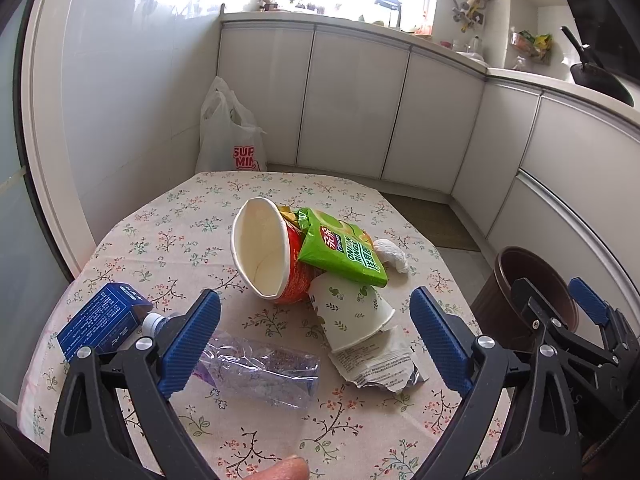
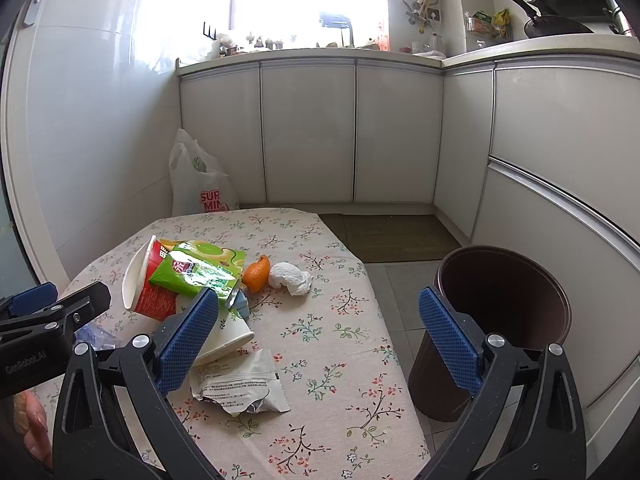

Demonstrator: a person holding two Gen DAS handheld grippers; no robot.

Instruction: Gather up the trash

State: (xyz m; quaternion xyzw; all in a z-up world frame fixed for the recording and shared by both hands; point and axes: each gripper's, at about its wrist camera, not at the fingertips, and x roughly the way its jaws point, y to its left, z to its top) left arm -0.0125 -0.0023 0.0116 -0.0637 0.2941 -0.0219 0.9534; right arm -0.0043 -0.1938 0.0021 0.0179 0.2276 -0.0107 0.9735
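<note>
Left wrist view: a surface under a flowered cloth carries a pile of trash. A red noodle cup lies on its side, mouth toward the camera, with a green snack bag leaning on it. A white tissue wad lies just beside the bag. A paper cup with leaf print lies tipped over on a torn white wrapper. Only this view clearly shows a crushed clear plastic bottle and a blue carton at left. The left tool hangs above the pile, jaws spread wide, holding and touching nothing. A brown bin stands on the floor at right, behind the right tool.

Right wrist view: only here an orange peel shows, between the snack bag and tissue wad. The bin's open mouth is plain, beside the surface. The right tool is spread wide and empty, above the surface's edge.
</note>
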